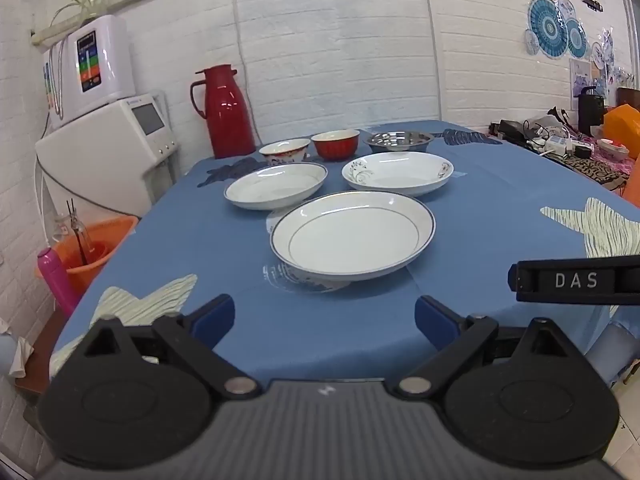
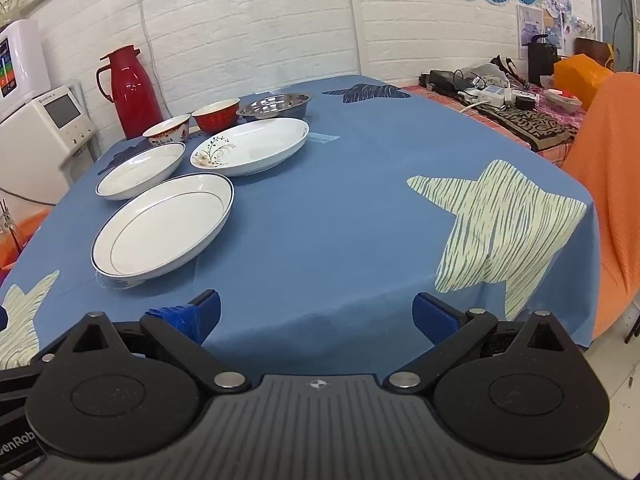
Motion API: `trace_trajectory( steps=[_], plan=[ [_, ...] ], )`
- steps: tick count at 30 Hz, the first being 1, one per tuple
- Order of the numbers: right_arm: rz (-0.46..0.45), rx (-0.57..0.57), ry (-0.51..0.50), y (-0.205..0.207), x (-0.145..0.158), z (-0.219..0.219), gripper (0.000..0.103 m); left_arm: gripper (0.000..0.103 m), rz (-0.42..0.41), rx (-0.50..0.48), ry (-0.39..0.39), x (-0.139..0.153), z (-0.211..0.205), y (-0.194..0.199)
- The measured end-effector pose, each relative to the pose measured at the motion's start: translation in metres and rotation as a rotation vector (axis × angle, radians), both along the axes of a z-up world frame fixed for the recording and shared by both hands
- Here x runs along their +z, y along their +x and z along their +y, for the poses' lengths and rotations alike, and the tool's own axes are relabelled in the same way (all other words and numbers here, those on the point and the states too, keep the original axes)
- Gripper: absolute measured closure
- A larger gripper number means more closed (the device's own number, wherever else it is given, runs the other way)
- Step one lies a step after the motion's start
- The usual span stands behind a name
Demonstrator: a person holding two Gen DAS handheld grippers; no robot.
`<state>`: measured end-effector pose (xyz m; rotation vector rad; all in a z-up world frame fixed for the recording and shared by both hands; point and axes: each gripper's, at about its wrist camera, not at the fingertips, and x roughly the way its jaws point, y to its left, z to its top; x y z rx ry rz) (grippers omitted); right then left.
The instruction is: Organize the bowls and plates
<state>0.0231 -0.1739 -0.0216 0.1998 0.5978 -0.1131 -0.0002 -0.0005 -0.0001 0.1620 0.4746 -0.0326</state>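
Both jaws gape wide, holding nothing: left gripper (image 1: 325, 316) and right gripper (image 2: 316, 312) hover at the tablecloth's (image 2: 320, 220) near edge, facing the gold-ringed plate (image 1: 352, 236).

Red thermos (image 1: 225, 114) beside white appliances (image 1: 108, 152).

Each tool (image 1: 325, 318) (image 2: 316, 314) has black linkage arms, blue finger pads (image 1: 214, 318), silver pivot screws and a ribbed grey body.

White brick wall (image 1: 340, 60), blue tablecloth (image 2: 340, 220)
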Motion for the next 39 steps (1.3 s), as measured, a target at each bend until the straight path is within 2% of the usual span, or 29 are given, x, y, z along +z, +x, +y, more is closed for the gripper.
trace_trajectory(
  steps=[39],
  plan=[
    [0.025, 0.028, 0.017, 0.0018, -0.0012, 0.0078, 0.013, 0.007, 0.028, -0.001, -0.008, -0.0020, 0.0026, 0.0030]
  ],
)
